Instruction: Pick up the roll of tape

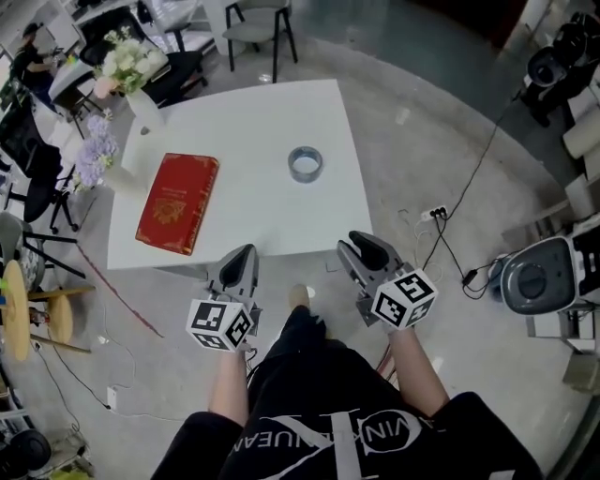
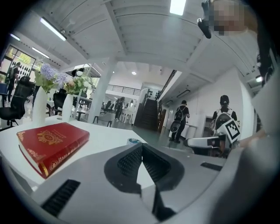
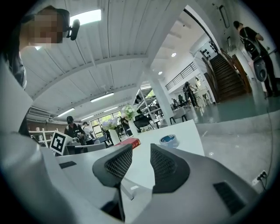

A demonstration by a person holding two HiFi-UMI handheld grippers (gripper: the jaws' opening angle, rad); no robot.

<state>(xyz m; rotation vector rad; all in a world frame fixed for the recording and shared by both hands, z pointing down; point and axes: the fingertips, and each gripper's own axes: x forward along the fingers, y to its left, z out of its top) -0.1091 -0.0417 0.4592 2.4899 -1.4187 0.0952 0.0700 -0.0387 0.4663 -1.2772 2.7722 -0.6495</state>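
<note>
The roll of tape (image 1: 306, 163) is a grey ring with a blue top lying flat on the white table (image 1: 244, 112), toward its right half. From the right gripper view the roll of tape (image 3: 169, 140) lies ahead and slightly right of the jaws. From the left gripper view only its top edge (image 2: 133, 141) peeks above the jaws. My left gripper (image 1: 246, 253) hovers at the table's near edge, its jaws (image 2: 141, 146) meeting at the tips, nothing between them. My right gripper (image 1: 360, 242) is also at the near edge, its jaws (image 3: 141, 151) apart and empty.
A red book (image 1: 177, 202) lies on the table's left half, also visible as the red book (image 2: 52, 144). Vases of flowers (image 1: 127, 66) stand at the far left corner. A chair (image 1: 258, 28) stands beyond the table. Cables and a power strip (image 1: 434, 214) lie on the floor at right.
</note>
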